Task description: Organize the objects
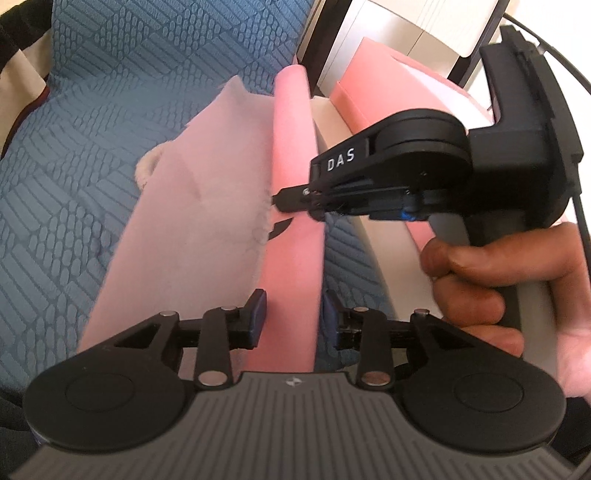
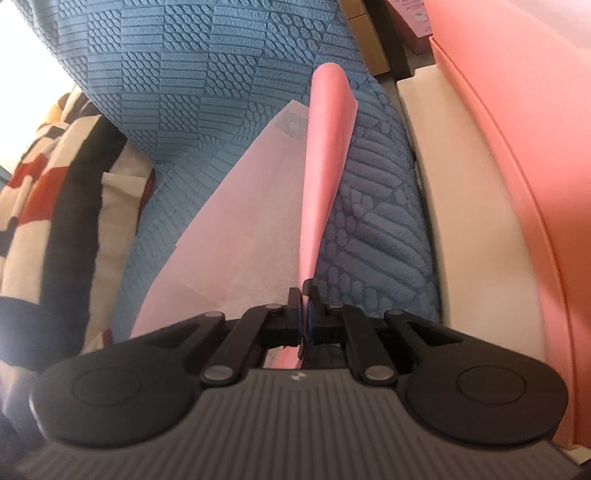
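Observation:
A stiff pink sheet (image 1: 291,147) stands on edge over a blue textured cover (image 1: 92,129), with a pale pink tissue sheet (image 1: 192,206) hanging beside it on the left. My left gripper (image 1: 293,314) is open; the pink sheet runs through the gap between its fingers and the pads do not press on it. My right gripper (image 1: 284,201), held by a hand (image 1: 480,266), comes in from the right and pinches the sheet's edge. In the right wrist view the right gripper (image 2: 304,299) is shut on the pink sheet (image 2: 325,147), with the tissue (image 2: 236,236) to its left.
A pink box (image 2: 517,147) with a white foam slab (image 2: 443,184) against it stands close on the right. A striped red, black and cream blanket (image 2: 55,203) lies at the left. The blue cover (image 2: 184,74) stretches behind. White furniture (image 1: 406,33) stands beyond the box.

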